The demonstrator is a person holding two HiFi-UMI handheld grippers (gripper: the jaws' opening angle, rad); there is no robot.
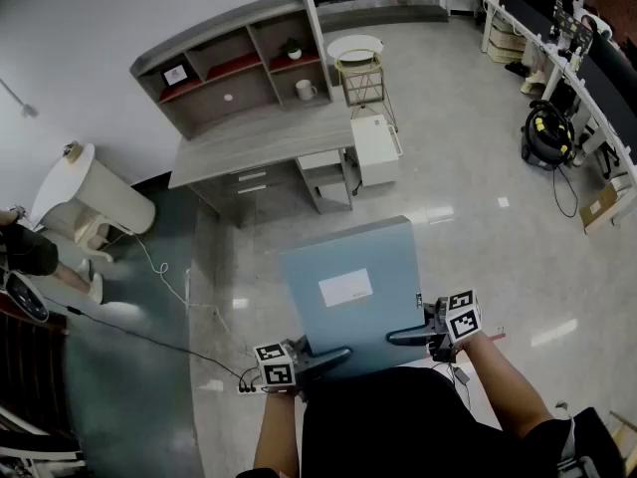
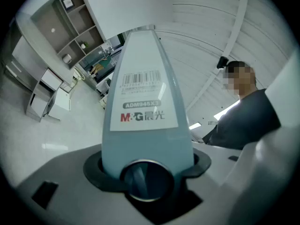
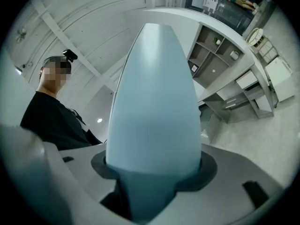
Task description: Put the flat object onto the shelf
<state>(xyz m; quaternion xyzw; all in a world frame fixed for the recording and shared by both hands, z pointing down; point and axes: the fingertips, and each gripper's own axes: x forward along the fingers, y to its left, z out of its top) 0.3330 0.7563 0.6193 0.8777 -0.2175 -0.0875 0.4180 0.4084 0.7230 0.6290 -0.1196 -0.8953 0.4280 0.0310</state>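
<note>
Yellow-black vacuum (image 1: 546, 133), white drawer cabinet (image 1: 375, 151), wire stool (image 1: 356, 50)

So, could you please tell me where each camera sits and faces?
Head view: on the person's head, steeply down at the blue file box; forearms show.
Left gripper view: on left hand-held gripper, along box's labelled edge; torso shows.
Right gripper view: on right hand-held gripper, along its plain edge; torso shows.
All share box, shelf.

- File (image 1: 348, 252): 1.
- Label (image 1: 345, 288) on the file: 1.
- Grippers: 2, i.e. left gripper (image 1: 333, 357) and right gripper (image 1: 398, 337).
- Shelf (image 1: 214, 33): 1.
- On the shelf: mug (image 1: 306, 90) 1, plant (image 1: 293, 50) 1, frame (image 1: 175, 74) 1.
- Desk (image 1: 259, 137): 1.
- Round table (image 1: 355, 48): 1.
- Cabinet (image 1: 374, 149): 1.
- Vacuum (image 1: 545, 132): 1.
- Chair (image 1: 95, 199): 1.
</note>
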